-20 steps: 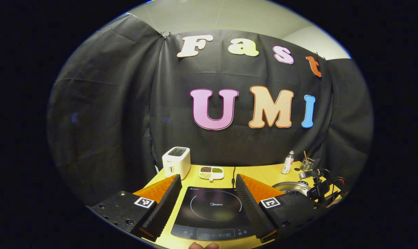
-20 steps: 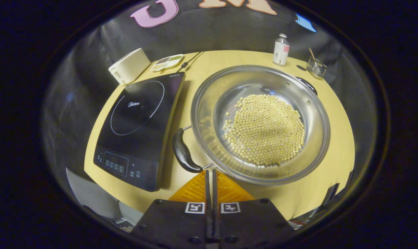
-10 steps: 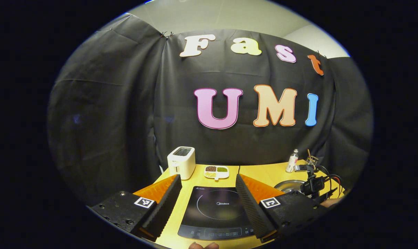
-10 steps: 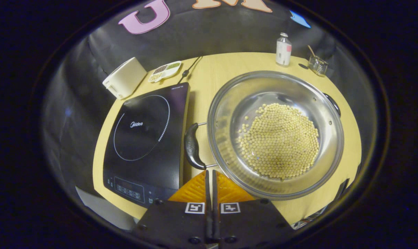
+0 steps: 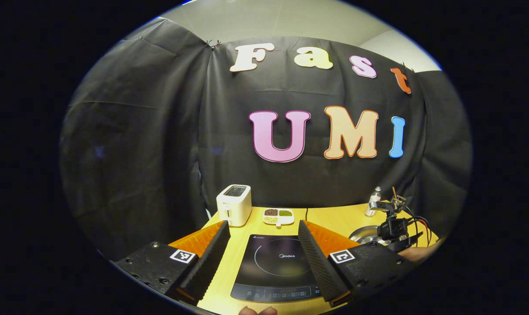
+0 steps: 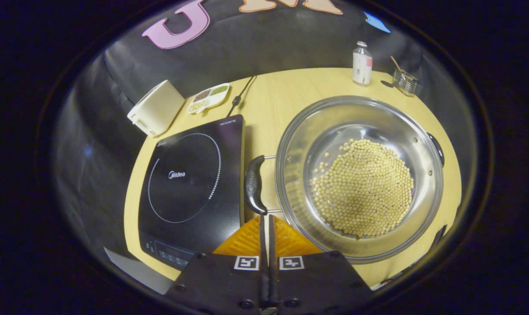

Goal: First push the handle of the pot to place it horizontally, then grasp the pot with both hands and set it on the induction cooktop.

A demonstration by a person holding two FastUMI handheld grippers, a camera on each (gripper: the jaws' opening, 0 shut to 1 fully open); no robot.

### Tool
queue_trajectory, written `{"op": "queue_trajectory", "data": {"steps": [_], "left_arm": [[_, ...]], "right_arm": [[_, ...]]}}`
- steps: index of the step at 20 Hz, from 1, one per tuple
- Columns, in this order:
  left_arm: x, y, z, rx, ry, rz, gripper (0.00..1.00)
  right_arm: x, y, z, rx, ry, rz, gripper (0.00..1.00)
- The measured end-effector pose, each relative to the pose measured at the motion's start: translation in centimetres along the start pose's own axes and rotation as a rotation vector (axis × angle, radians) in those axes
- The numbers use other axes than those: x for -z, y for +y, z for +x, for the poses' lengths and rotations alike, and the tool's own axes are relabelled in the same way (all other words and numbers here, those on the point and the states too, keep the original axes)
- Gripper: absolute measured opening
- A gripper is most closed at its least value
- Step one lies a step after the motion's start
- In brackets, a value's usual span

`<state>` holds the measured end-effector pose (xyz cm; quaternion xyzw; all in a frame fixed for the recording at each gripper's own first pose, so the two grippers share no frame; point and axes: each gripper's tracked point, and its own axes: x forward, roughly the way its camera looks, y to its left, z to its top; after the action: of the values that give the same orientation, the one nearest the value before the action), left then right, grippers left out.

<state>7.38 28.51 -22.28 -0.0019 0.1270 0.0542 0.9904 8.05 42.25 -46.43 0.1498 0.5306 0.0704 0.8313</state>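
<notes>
Handle-push step in hand: right hand-held gripper (image 6: 266, 217), fingers pressed together with nothing between, tips right at the near end of the pot handle (image 6: 254, 185). The steel pot (image 6: 359, 175) of soybeans sits on the tabletop (image 6: 286, 92) just beside the induction cooktop (image 6: 192, 183). Left hand-held gripper (image 5: 264, 236) hangs wide open above the cooktop. Next probably: finish squaring the handle, then each gripper takes one.

The pale wooden worktop (image 6: 286, 94) carries a black cooktop (image 6: 190, 183) at the left of the right gripper view and, just beside it at the right, a steel pot (image 6: 361, 175) holding pale beans. Along the top of the frame stand a white toaster (image 6: 156, 113), a divided dish (image 6: 207, 97), a small bottle (image 6: 362, 69) and a glass jar (image 6: 403, 82). A black cord (image 6: 240, 94) lies by the dish.
</notes>
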Motion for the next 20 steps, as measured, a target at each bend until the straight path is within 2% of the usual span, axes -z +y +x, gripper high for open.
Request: {"op": "queue_trajectory", "data": {"steps": [3,7,8,9,12,13,16,19,20], "left_arm": [[0.0,-1.1,0.1,0.022,0.005,0.003,0.96],[0.5,-3.8,1.0,0.086,0.024,0.0,0.96],[1.0,-4.8,1.3,0.106,0.038,-0.001,0.92],[1.3,-5.7,1.5,0.125,0.053,-0.002,0.96],[2.5,-9.0,2.2,0.189,0.099,-0.002,0.96],[3.2,-10.2,2.4,0.209,0.121,0.012,0.93],[4.9,-13.2,3.8,0.25,0.176,0.033,0.96],[7.5,-16.3,5.0,0.272,0.26,0.009,0.96],[8.6,-17.0,5.4,0.266,0.291,0.011,0.96]], "right_arm": [[-1.1,-0.8,-0.9,0.0,-0.037,-0.024,0.02],[-2.9,-4.2,-2.4,0.065,-0.101,-0.064,0.03],[-3.6,-5.1,-2.8,0.073,-0.124,-0.073,0.02],[-3.9,-6.0,-3.3,0.088,-0.138,-0.081,0.03],[-5.2,-10.2,-4.8,0.169,-0.18,-0.14,0.18],[-5.6,-11.5,-5.3,0.195,-0.193,-0.156,0.23],[-6.5,-14.6,-6.0,0.209,-0.208,-0.173,0.61],[-8.2,-18.0,-6.6,0.232,-0.228,-0.192,0.74],[-8.7,-19.0,-6.7,0.235,-0.227,-0.193,0.82]]}}
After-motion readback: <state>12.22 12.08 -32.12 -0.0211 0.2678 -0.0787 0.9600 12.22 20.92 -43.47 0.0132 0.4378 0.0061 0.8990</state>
